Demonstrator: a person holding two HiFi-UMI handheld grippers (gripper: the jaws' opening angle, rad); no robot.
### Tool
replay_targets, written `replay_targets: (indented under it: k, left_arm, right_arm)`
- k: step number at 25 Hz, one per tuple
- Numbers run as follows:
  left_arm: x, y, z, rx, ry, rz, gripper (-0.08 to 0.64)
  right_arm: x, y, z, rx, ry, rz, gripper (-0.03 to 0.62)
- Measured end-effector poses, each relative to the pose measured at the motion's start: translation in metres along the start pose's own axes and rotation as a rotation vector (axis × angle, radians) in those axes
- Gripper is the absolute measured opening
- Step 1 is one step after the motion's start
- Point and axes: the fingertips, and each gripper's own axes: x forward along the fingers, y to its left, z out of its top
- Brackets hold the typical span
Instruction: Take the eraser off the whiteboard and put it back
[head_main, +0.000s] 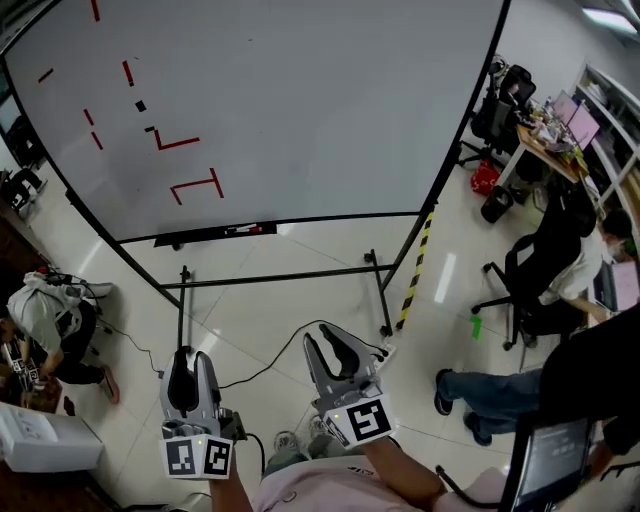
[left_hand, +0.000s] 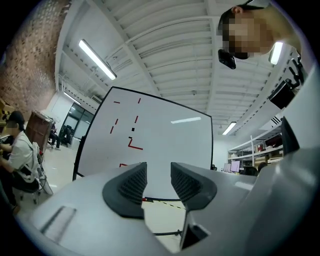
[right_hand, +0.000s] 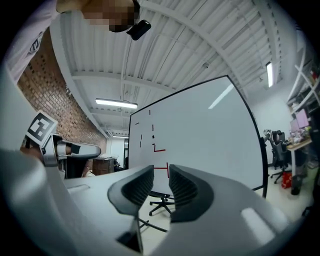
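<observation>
Head view: left grey two-jaw gripper (head_main: 183, 355) and right grey two-jaw gripper (head_main: 324, 338) sit low, well apart from the white, black-framed whiteboard (head_main: 300, 100). On the board's upper left is a small black block (head_main: 140, 105), probably the eraser. The left gripper is nearer to it. Its long axis is too small to tell.
Left gripper view: jaws wide apart, empty; block (left_hand: 132, 129) above, left of the gap.
Right gripper view: jaws narrowly apart, empty; block (right_hand: 153, 136) above, just left.

Whiteboard (head_main: 300, 100): you face one.
Tools: you hold two, the left tool (head_main: 182, 358) and the right tool (head_main: 330, 343).
Black squares (head_main: 140, 105) (head_main: 149, 128) on the board: two.
People (head_main: 45, 315) (head_main: 565, 255) (head_main: 490, 392): three around you.
Chairs (head_main: 510, 100) (head_main: 520, 290): two.
</observation>
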Motion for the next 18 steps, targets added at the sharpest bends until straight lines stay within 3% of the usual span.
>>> replay_targets:
  k: [4, 9, 14, 18]
  left_arm:
    - [-0.047, -0.006, 0.006, -0.003, -0.008, -0.032, 0.137]
    - [-0.127, -0.001, 0.017, 0.011, 0.003, -0.090, 0.137]
    - [-0.200, 0.003, 0.028, -0.005, 0.002, -0.131, 0.137]
    - [-0.231, -0.008, 0.046, 0.002, -0.012, -0.119, 0.137]
  right_arm:
    - [-0.050, 0.014, 0.009, -0.017, 0.003, -0.053, 0.089]
    - [-0.116, 0.067, 0.022, -0.022, 0.002, -0.109, 0.089]
    - [-0.172, 0.128, 0.042, -0.026, -0.009, -0.094, 0.089]
    - [-0.201, 0.137, 0.069, -0.059, -0.056, -0.098, 0.089]
